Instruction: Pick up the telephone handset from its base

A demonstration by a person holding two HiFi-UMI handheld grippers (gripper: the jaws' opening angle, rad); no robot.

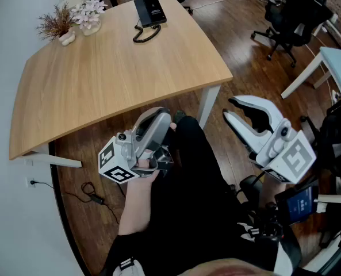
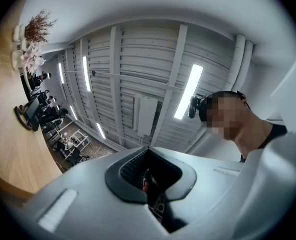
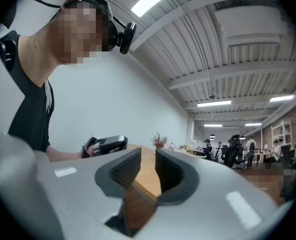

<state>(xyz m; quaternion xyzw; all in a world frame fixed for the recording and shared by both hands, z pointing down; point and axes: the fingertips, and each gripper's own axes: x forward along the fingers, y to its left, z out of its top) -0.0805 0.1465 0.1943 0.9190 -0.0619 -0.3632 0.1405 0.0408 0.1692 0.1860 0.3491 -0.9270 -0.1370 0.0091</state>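
Two grippers wait well short of the work. The left gripper point(image 1: 163, 115), held low by the person's lap and tilted upward, has its jaws pressed together on nothing. The right gripper point(image 1: 228, 108), level and off to the other's side, has its jaws apart and empty — only bench top and floor show between its pads in the right gripper view.

The telephone point(image 1: 149, 10) sits well ahead of both, roughly straight beyond the left gripper, at the far end of the wooden bench point(image 1: 101, 85). The handset point(image 1: 141, 10) appears to rest on its base point(image 1: 155, 8), though at this range the two are hard to separate. A coiled cord point(image 1: 146, 35) loops on the bench on the side facing the grippers. Dried flowers point(image 1: 88, 13) stand farther off to the left gripper's outer side.

The handset is judged to be rigid plastic, light, smooth and somewhat slippery. The narrow middle of its grip, between the two ends, looks like the best place to take hold. The springy cord may tug at the base as the handset rises.

No brand or writing on the telephone can be read — the cubes on the grippers carry only square markers.
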